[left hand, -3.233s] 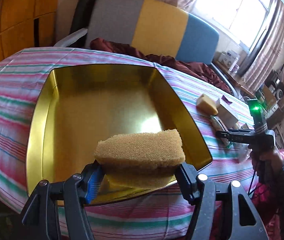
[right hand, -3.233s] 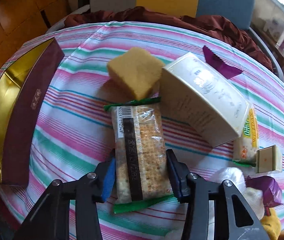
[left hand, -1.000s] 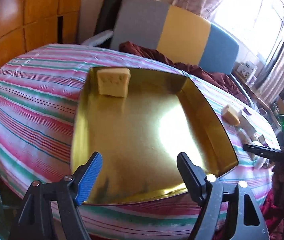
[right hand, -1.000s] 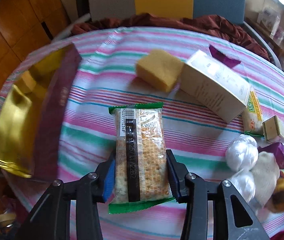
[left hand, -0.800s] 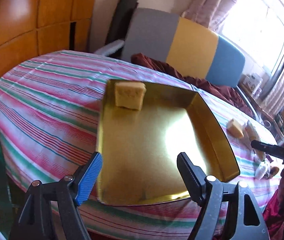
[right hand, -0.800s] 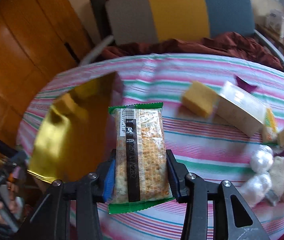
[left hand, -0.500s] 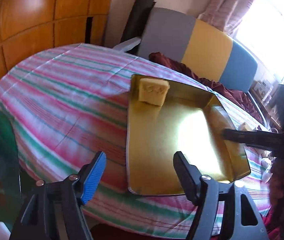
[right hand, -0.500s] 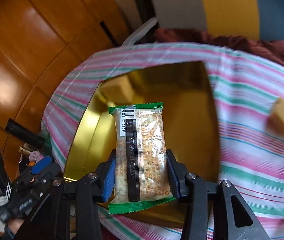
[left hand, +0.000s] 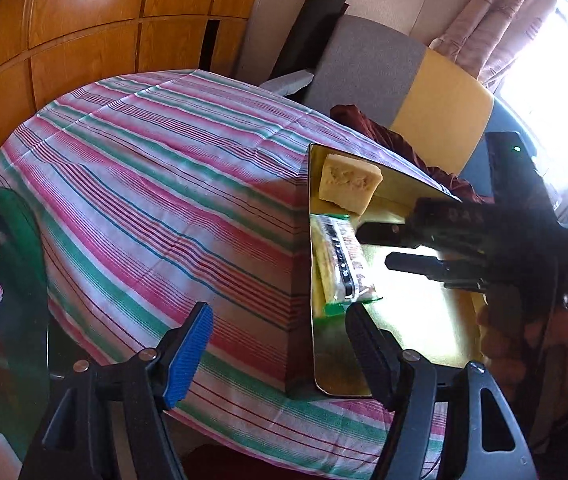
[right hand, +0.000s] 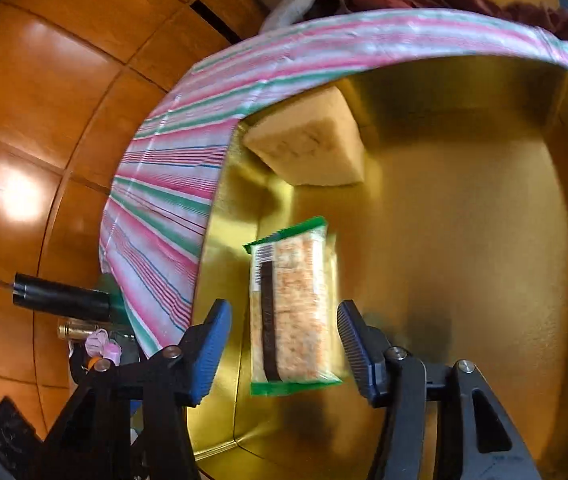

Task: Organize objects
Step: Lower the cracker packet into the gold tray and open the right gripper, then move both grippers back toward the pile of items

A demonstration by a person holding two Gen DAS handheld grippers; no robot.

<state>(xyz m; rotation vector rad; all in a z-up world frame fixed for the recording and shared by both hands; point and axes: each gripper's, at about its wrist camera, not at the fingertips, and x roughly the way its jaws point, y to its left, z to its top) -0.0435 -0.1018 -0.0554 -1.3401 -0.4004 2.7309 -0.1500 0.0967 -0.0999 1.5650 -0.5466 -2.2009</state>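
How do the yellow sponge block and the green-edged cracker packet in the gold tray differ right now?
The yellow sponge block is bare, porous foam, thick and chunky; the green-edged cracker packet is a clear wrapper with a black stripe, long and flat. The sponge sits in the tray's far corner, clear of both grippers; the packet lies along the side wall, between the right gripper's just-opened jaws, untouched. Both rest inside the gold tray.

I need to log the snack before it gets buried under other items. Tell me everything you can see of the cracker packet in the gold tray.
The cracker packet is a long clear plastic wrapper with green crimped ends, a barcode and a dark strip running lengthwise over pale orange-flecked crackers. It is inside the gold tray, close along one side wall and short of the yellow sponge. The right claw has just been opening; its pads stand clear on either side of the packet.
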